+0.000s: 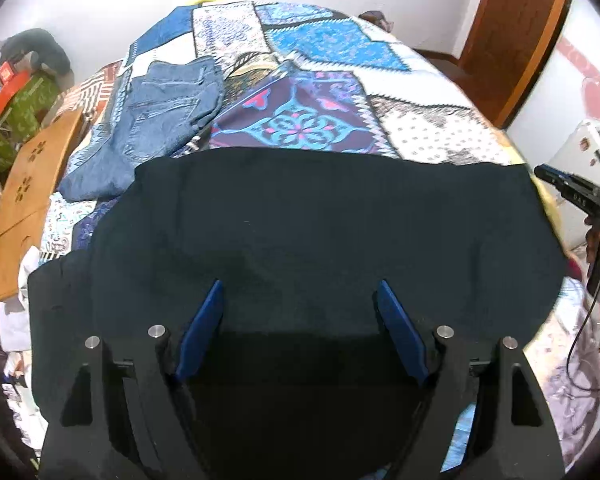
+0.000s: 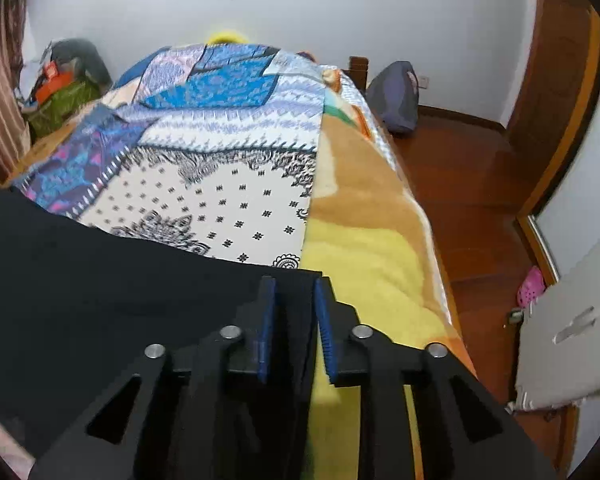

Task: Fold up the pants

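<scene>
Black pants (image 1: 320,220) lie spread across the patterned bed cover, wide from left to right. My left gripper (image 1: 300,292) is open, its blue pads wide apart above the near part of the pants, nothing between them. In the right wrist view the black pants (image 2: 100,288) fill the lower left. My right gripper (image 2: 295,286) is nearly closed, with the right end edge of the pants between its blue pads. The right gripper also shows in the left wrist view (image 1: 572,196) at the far right.
Folded blue jeans (image 1: 160,120) lie at the back left of the bed (image 1: 420,132). A wooden board (image 1: 32,192) lies at the left edge. A yellow-brown blanket (image 2: 372,232) hangs on the bed's right side, with wooden floor (image 2: 472,184) and a grey bag (image 2: 396,96) beyond.
</scene>
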Action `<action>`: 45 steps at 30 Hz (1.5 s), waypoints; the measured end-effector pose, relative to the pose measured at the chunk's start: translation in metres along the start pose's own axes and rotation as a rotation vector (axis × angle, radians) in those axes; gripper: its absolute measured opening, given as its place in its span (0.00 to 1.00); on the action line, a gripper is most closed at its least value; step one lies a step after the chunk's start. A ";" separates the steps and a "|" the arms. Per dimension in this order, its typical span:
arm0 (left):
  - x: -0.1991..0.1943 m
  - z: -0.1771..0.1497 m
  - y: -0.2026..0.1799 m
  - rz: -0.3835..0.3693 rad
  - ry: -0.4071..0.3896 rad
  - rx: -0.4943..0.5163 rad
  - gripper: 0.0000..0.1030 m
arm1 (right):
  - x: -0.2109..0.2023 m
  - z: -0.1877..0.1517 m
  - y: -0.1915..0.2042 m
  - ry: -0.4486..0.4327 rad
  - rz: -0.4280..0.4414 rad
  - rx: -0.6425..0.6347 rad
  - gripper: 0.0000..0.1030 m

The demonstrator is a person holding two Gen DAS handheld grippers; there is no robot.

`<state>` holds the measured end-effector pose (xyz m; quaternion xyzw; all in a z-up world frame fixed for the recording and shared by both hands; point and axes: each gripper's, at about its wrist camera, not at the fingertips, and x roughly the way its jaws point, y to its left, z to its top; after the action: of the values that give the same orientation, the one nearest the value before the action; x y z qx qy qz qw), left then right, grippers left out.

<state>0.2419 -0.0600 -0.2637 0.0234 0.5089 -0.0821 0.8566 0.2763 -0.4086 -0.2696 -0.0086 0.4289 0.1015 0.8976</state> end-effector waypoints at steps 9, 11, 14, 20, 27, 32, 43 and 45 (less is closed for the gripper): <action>0.005 -0.015 -0.053 -0.039 -0.002 0.079 0.76 | -0.047 -0.044 0.031 0.057 0.237 0.048 0.27; 0.014 -0.020 -0.062 0.000 -0.008 0.095 0.78 | -0.039 -0.061 0.043 0.110 0.234 0.023 0.27; 0.015 -0.023 -0.065 0.013 -0.030 0.070 0.80 | -0.034 -0.084 0.043 0.136 0.213 0.016 0.27; -0.008 -0.023 -0.053 -0.018 -0.037 0.056 0.78 | -0.051 -0.087 0.027 0.190 0.114 0.015 0.28; -0.080 -0.024 0.018 0.068 -0.206 -0.044 0.78 | -0.099 -0.041 0.058 0.029 0.151 -0.015 0.39; -0.092 -0.042 0.100 0.171 -0.188 -0.153 0.78 | -0.109 -0.013 0.116 -0.063 0.235 -0.091 0.44; -0.018 -0.134 0.208 0.248 0.056 -0.325 0.79 | -0.066 -0.004 0.246 0.023 0.456 -0.225 0.45; -0.016 -0.145 0.218 0.274 0.048 -0.332 0.82 | -0.053 -0.007 0.267 0.057 0.486 -0.257 0.45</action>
<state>0.1448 0.1744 -0.3286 -0.0472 0.5276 0.1205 0.8396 0.1882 -0.1565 -0.2143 -0.0223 0.4272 0.3674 0.8259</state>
